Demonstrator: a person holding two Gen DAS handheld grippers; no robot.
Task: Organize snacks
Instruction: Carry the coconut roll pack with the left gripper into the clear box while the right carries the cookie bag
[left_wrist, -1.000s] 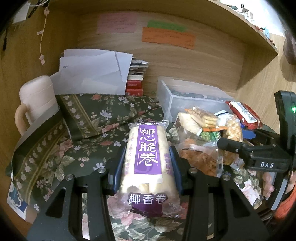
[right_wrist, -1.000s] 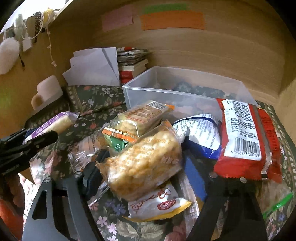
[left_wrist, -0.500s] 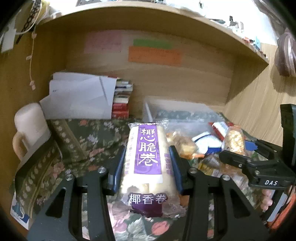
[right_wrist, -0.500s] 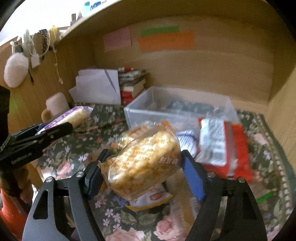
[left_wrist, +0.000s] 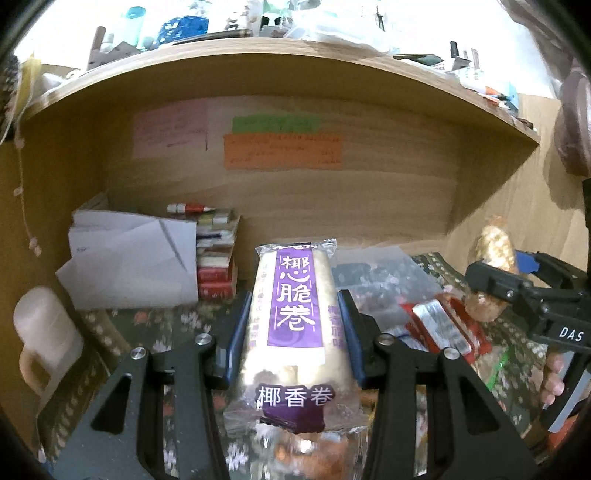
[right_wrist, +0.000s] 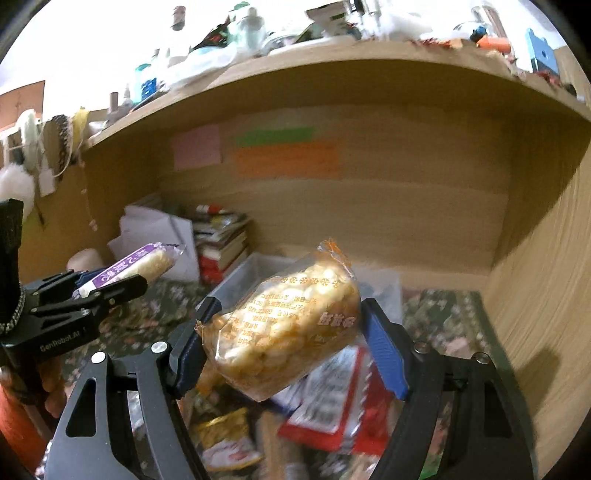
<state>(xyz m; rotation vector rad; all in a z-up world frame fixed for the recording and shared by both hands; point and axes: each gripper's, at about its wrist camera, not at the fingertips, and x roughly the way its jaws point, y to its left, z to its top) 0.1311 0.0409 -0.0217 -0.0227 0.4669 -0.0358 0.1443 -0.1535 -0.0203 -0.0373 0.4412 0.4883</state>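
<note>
Both packets now up off the floral cloth (left_wrist: 147, 325) since before. My left gripper (left_wrist: 295, 325) pads pinch the purple-label roll packet (left_wrist: 295, 314) narrowly (long axis pointing far); my right gripper (right_wrist: 291, 339) clamps the puffed-corn bag (right_wrist: 288, 328) wider, crosswise.

Both cameras sit just behind their own jaws, tilted slightly down into the wooden alcove. Left view faces the back wall's orange note (left_wrist: 282, 152) head-on; right view catches it too, plus the left gripper (right_wrist: 122, 284) at its left edge.
</note>
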